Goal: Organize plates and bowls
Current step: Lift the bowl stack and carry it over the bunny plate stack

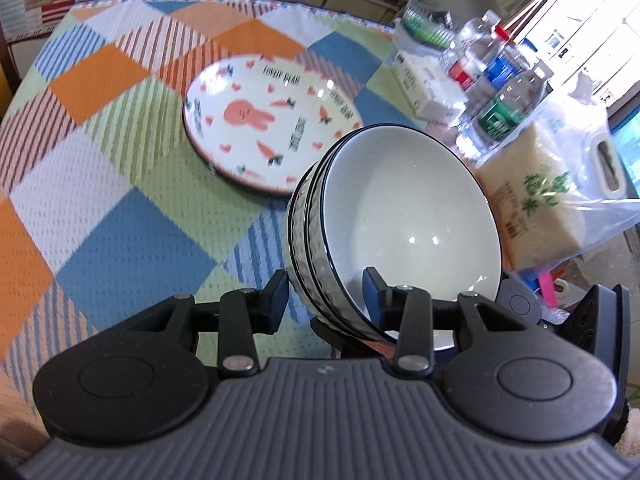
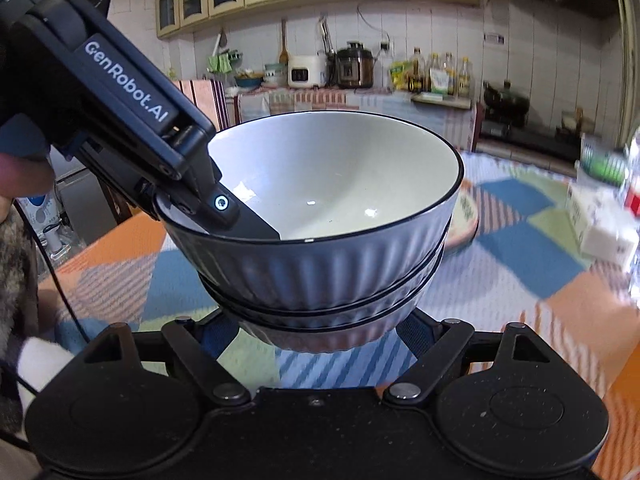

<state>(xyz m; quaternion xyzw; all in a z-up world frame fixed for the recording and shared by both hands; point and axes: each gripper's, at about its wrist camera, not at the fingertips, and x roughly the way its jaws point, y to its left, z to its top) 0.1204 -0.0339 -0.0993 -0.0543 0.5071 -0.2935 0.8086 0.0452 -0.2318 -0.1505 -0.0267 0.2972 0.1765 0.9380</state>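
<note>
A stack of nested ribbed bowls (image 1: pixel 400 208) with white insides and dark rims hangs tilted above the patchwork tablecloth (image 1: pixel 120 216). My left gripper (image 1: pixel 326 292) is shut on the stack's near rim, with one finger inside the top bowl and one outside. In the right wrist view that inner finger (image 2: pixel 256 228) lies against the bowl's (image 2: pixel 340 184) inside wall. My right gripper (image 2: pixel 320 336) clasps the base of the stack from both sides, its fingertips hidden behind it. A white plate (image 1: pixel 272 124) with a pink rabbit and carrots lies flat on the cloth beyond; only its edge (image 2: pixel 466 216) shows past the bowls.
Water bottles (image 1: pixel 496 80), a white box (image 1: pixel 424 84) and a clear bag of rice (image 1: pixel 540 200) crowd the table's right side. A kitchen counter with appliances and bottles (image 2: pixel 360 68) runs along the far wall. A person's hand (image 2: pixel 20 176) holds the left gripper.
</note>
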